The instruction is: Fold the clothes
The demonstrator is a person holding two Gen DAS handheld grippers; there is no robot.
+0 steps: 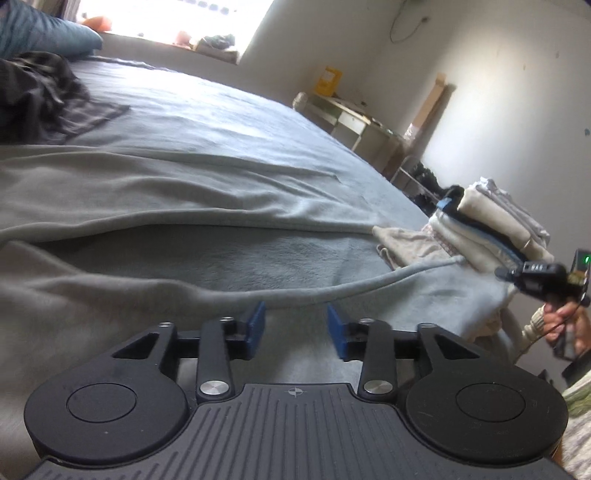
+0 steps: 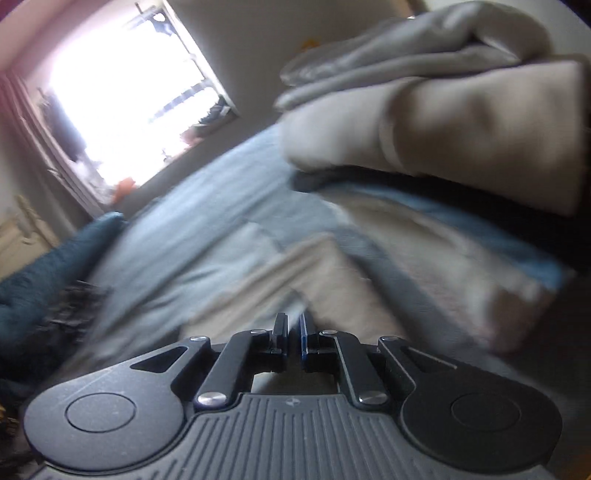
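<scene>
The black left gripper [image 1: 296, 328] with blue pads is hanging, jaws apart and empty, just over the soft, creased grey fleece garment [image 1: 155, 192] spreading across the bed. The right gripper [image 2: 292, 330] is showing its jaws nearly together with nothing visibly between them, beside the stack of folded cream and grey clothes [image 2: 443, 125].

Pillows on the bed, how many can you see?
1: a teal pillow at the far end of the bed, under the window, behind a dark crumpled garment. More may be hidden out of view.

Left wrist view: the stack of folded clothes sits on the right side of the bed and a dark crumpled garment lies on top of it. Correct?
Not quite. The dark crumpled garment lies far left on the bed, apart from the stack of folded clothes at the right. The left wrist view shows this.
</scene>
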